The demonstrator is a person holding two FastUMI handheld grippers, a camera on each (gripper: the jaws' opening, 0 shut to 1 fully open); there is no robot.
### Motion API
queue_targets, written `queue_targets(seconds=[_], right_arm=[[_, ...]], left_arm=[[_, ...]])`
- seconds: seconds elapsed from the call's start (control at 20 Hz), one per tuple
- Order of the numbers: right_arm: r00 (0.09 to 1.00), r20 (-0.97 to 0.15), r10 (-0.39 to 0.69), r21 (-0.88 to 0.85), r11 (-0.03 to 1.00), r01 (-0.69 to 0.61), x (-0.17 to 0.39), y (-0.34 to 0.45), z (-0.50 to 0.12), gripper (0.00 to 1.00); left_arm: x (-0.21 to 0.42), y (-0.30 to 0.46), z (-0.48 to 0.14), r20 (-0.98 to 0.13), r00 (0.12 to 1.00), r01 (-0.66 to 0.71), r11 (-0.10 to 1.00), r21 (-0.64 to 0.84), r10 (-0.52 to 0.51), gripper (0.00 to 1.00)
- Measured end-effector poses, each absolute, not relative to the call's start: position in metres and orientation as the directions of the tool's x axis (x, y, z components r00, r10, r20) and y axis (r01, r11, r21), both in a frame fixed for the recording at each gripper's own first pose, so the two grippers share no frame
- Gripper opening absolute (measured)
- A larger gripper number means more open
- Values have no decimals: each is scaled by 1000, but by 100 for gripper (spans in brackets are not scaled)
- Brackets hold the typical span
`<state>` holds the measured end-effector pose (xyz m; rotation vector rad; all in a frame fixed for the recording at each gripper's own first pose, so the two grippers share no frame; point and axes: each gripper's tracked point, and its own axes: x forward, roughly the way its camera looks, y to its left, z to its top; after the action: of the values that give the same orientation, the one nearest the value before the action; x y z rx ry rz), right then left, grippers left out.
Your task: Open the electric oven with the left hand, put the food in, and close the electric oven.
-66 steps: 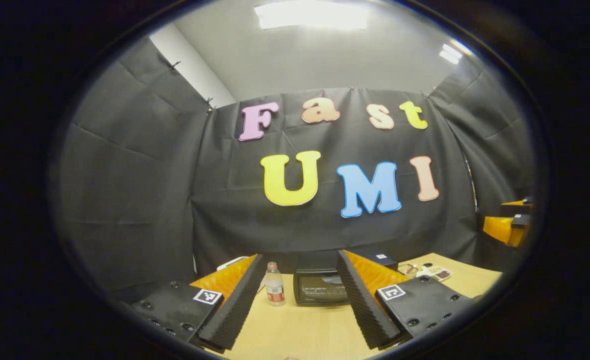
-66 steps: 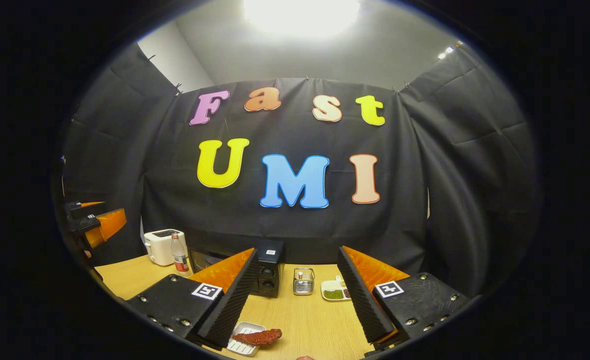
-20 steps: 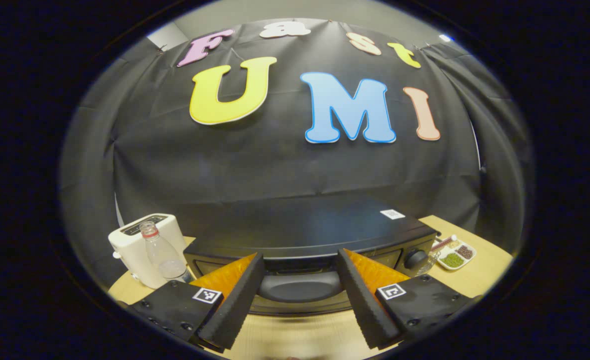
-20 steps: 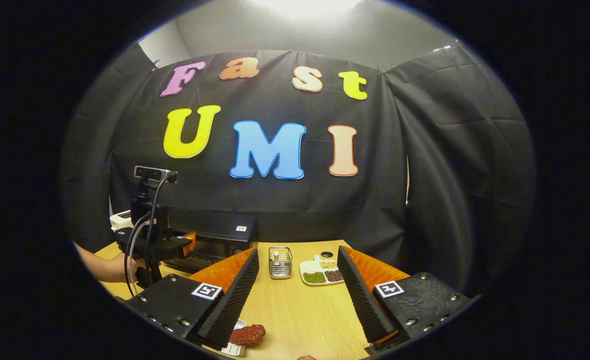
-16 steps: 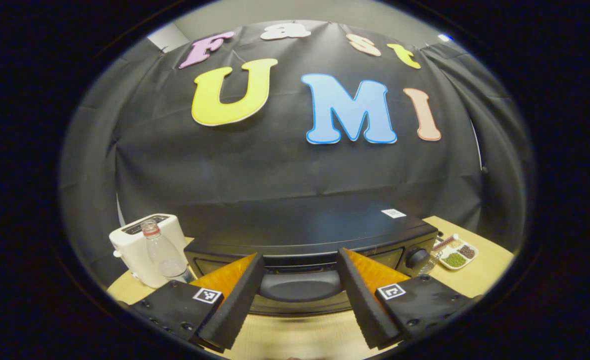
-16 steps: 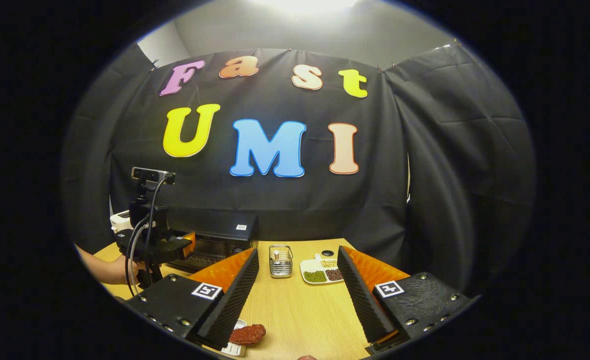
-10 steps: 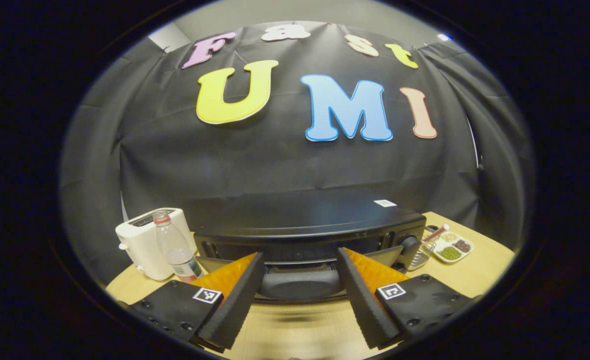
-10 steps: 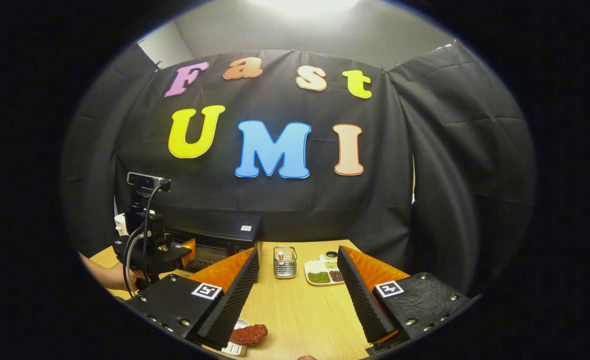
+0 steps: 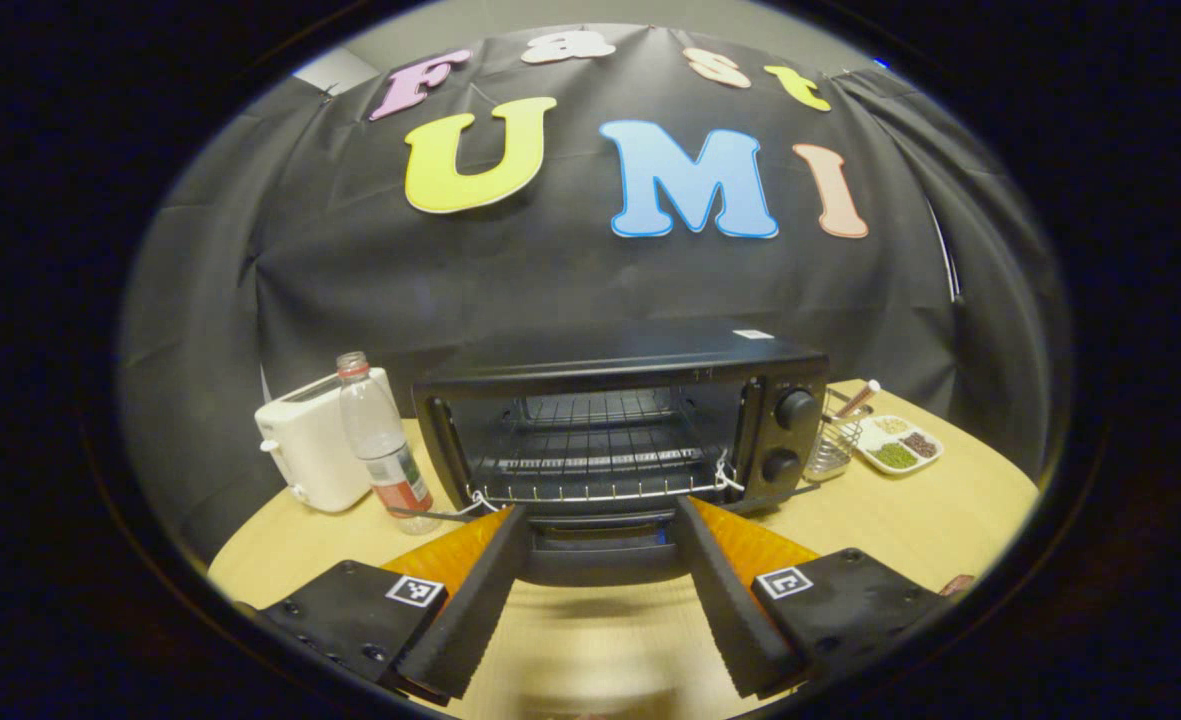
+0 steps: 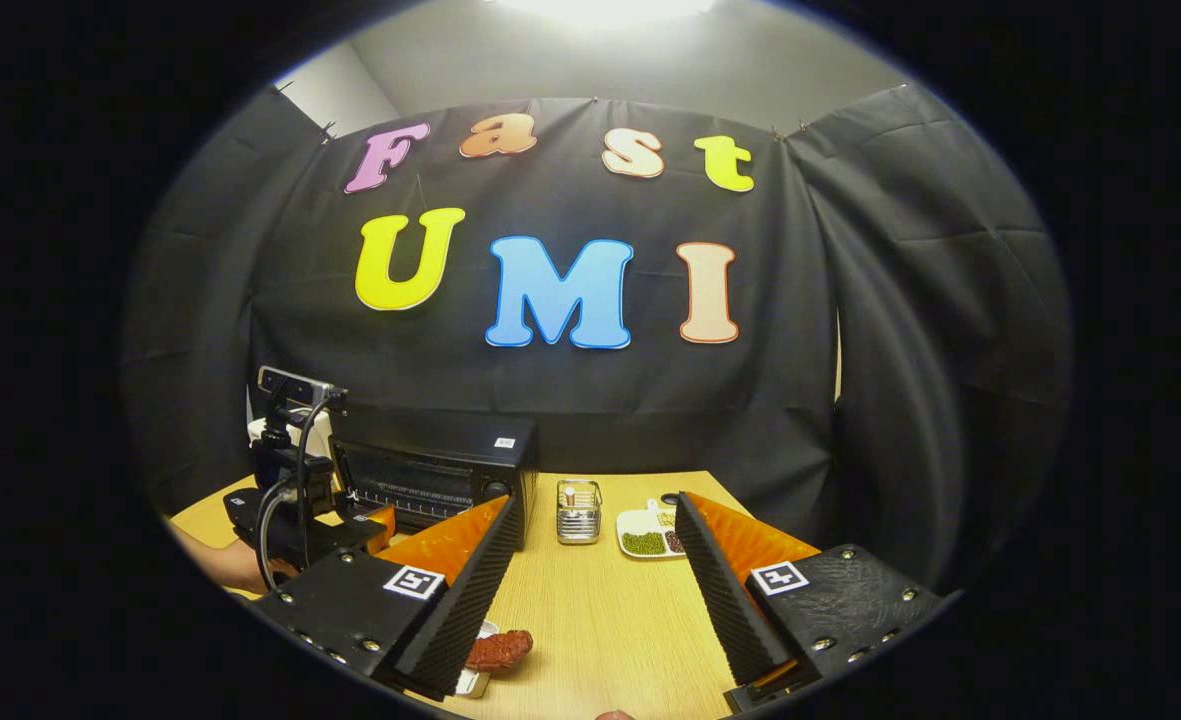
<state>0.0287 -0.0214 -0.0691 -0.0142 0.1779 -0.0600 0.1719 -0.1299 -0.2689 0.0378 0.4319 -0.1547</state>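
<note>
Since half a second ago the electric oven (image 9: 618,420) door (image 9: 600,548) has swung from barely ajar to fully down, baring the wire rack (image 9: 590,455) inside. That black, boxy oven stands at the back of the pale wood-grain table (image 9: 910,520), against the booth's black cloth; two round knobs sit one above the other on its right panel, and a small white sticker on its top is too small to read. The left gripper (image 9: 598,600) is spread wide, its ridged fingers (image 9: 470,610) flanking the lowered door; whether either one touches the door's handle is hard to tell, since the edge there is blurred. In the right gripper view the left gripper (image 10: 335,528) shows at the oven's front with a hand (image 10: 235,565) behind it. The right gripper (image 10: 600,600) hangs above the table, open wide and holding nothing. Below its left finger lies the food (image 10: 498,650), a lumpy reddish-brown piece resting on a small white tray (image 10: 472,682), well apart from the oven. Left of the oven stand a clear plastic bottle (image 9: 380,445) with a red-banded label and a white toaster (image 9: 310,455). To its right are a wire basket (image 9: 835,445) and a white divided dish (image 9: 895,445) of green and brown grains.
</note>
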Motion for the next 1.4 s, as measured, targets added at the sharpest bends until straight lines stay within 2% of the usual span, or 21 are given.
queue_targets(seconds=[0.05,0.1,0.45,0.55,1.0,1.15,1.4], right_arm=[[982,-182,-59,-19,998,56,26,-22,-70,96],[981,-186,-56,-19,998,53,23,-24,-70,96],[981,-189,-50,-27,999,46,10,-32,-70,96],[979,-197,-47,-23,999,43,6,-31,-72,96],[973,-232,1,11,1000,2,3,-22,-83,96],[970,-243,25,51,999,-13,7,-17,-90,96],[951,-299,77,151,988,-33,20,-7,-115,96]], left_arm=[[166,-129,-273,-431,892,155,988,0,-140,98],[161,-130,-279,-444,885,154,988,-6,-141,100],[135,-129,-313,-524,843,130,991,-23,-123,98],[132,-132,-319,-533,836,134,990,-32,-130,100],[102,-137,-333,-560,816,139,989,-46,-141,98],[96,-128,-311,-538,833,124,991,-48,-131,98],[93,-109,-229,-409,904,111,992,-59,-126,100]])
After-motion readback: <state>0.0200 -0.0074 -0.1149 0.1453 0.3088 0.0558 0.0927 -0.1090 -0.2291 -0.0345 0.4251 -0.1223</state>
